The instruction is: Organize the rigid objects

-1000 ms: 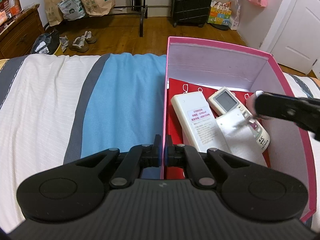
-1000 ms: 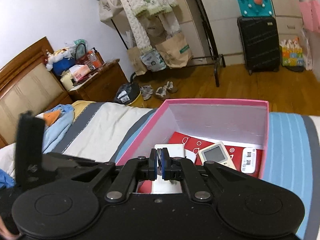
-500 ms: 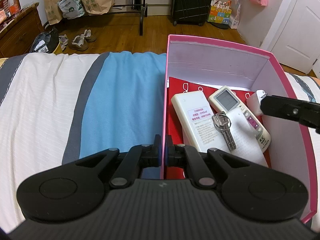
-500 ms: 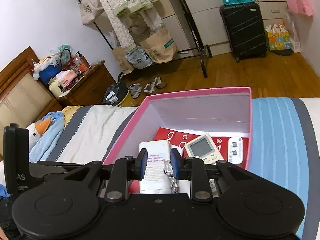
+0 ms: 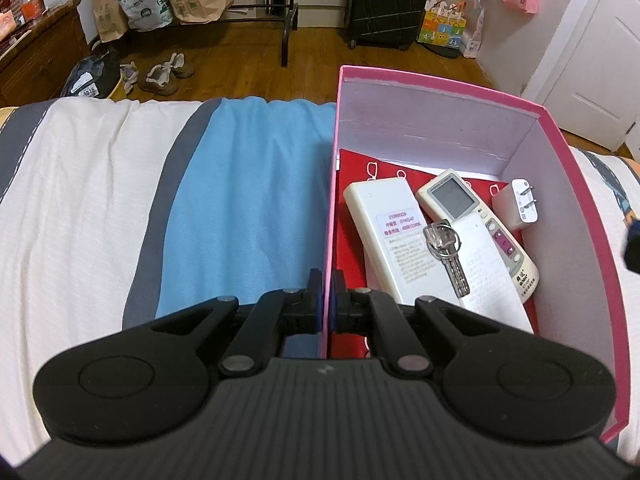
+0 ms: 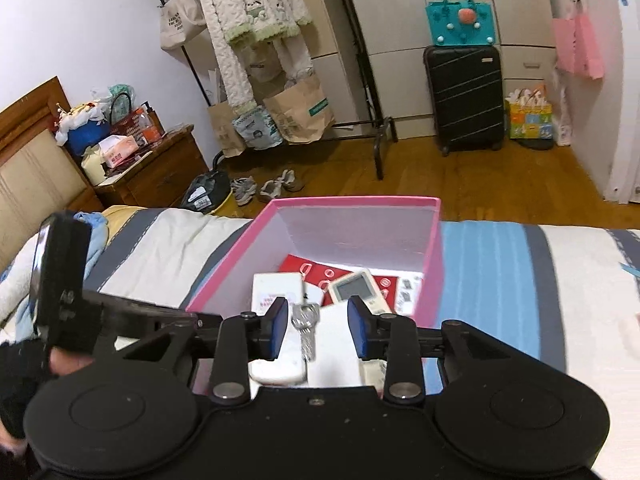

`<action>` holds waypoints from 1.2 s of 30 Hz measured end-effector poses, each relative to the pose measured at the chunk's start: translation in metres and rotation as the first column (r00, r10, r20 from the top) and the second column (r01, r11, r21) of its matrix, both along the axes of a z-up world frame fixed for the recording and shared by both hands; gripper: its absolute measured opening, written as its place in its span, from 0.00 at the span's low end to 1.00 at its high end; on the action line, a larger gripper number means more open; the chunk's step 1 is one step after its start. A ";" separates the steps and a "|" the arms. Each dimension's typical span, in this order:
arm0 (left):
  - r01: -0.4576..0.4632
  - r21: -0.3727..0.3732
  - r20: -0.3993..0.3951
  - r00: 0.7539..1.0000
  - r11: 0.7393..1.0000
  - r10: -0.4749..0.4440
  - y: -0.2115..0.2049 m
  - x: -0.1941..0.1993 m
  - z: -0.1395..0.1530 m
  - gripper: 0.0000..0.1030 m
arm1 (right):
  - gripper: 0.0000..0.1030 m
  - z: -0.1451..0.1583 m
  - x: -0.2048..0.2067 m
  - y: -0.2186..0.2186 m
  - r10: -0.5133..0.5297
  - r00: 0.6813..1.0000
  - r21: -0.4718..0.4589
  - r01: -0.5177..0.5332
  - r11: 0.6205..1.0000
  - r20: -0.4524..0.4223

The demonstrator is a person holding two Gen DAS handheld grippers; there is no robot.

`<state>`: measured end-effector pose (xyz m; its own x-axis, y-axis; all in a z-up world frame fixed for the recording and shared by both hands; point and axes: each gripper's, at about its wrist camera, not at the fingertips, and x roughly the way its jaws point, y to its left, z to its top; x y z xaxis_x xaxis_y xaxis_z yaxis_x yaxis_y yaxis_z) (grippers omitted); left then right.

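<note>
A pink box [image 5: 580, 200] stands on the bed. Inside lie a white remote face down [image 5: 388, 240], a second remote with a screen [image 5: 476, 220], a white plug adapter [image 5: 516, 206], a white paper [image 5: 488, 280] and a bunch of keys [image 5: 446, 252] on top. My left gripper [image 5: 327, 300] is shut on the box's left wall. My right gripper [image 6: 318, 326] is open and empty above the box's near end, over the keys [image 6: 305, 326] and the box [image 6: 434, 264].
The striped bedspread [image 5: 120, 200] surrounds the box. Beyond the bed edge are the wooden floor, shoes [image 5: 164, 74], a black suitcase [image 5: 388, 0], a clothes rack [image 6: 368, 120] and a nightstand [image 6: 152, 176]. A white door [image 5: 592, 52] stands at right.
My right gripper opened and let the keys drop onto the remotes in the box, then pulled back and up out of the left wrist view. The left gripper has held still.
</note>
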<state>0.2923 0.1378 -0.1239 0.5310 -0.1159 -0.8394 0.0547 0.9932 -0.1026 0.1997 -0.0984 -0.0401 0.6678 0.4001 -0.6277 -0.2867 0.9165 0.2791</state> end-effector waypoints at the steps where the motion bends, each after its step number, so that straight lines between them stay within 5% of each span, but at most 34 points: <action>1: 0.000 0.002 0.001 1.000 1.000 0.000 0.000 -0.001 0.000 0.03 | 0.37 0.002 -0.004 -0.002 -0.005 1.000 -0.005 0.005 1.000 0.004; 14: 0.005 -0.072 0.104 0.995 0.997 0.003 0.000 -0.054 0.054 0.04 | 0.38 0.043 -0.064 -0.016 -0.021 0.994 -0.053 0.027 0.998 0.112; 28: 0.055 0.010 0.272 0.961 0.998 -0.055 -0.059 -0.166 0.107 0.06 | 0.39 0.068 -0.140 -0.051 -0.042 0.974 -0.125 0.071 0.990 0.222; 36: 0.092 0.013 0.281 0.955 0.996 -0.092 -0.090 -0.211 0.111 0.26 | 0.44 0.064 -0.180 -0.060 -0.095 0.963 -0.137 0.133 0.982 0.251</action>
<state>0.0816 0.0474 -0.0125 0.7323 -0.1753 -0.6580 0.1725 0.9825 -0.0698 0.0199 -0.1586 0.0241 0.8428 0.2252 -0.4889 -0.2196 0.9731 0.0696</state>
